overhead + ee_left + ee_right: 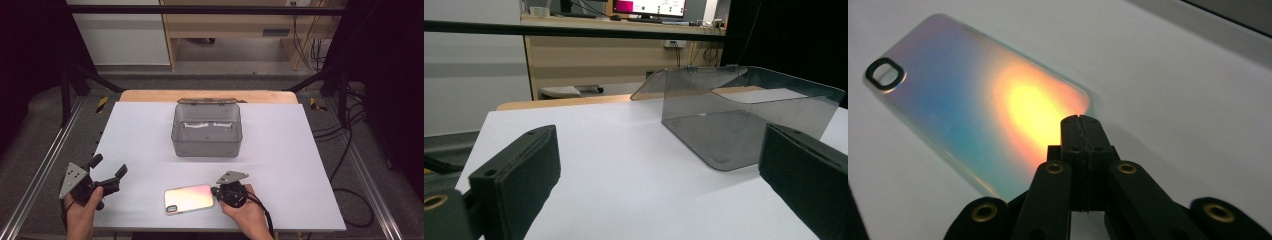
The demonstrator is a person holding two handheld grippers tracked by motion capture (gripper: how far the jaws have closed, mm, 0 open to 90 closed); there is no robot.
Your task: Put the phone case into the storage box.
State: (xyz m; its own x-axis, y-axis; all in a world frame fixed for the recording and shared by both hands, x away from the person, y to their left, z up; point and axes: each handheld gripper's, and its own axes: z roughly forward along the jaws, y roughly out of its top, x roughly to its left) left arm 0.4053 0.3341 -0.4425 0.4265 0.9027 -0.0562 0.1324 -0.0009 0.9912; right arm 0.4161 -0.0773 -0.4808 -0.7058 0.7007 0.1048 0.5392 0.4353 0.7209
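While shut right tongs (1080,120) overlap the phone case (189,198) edge, left tongs (107,166) open, bare table (280,150) around.

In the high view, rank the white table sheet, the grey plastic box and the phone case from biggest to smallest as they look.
1. White table sheet
2. Grey plastic box
3. Phone case, though it lies nearer the camera

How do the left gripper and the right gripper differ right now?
The left gripper has its jaws spread wide with nothing between them; the right gripper has its jaws pressed together. The left one points toward the smoky plastic box, well apart from it; the right one's tip is at the end of the iridescent phone case. Both are black and hand-held near the table's front edge.
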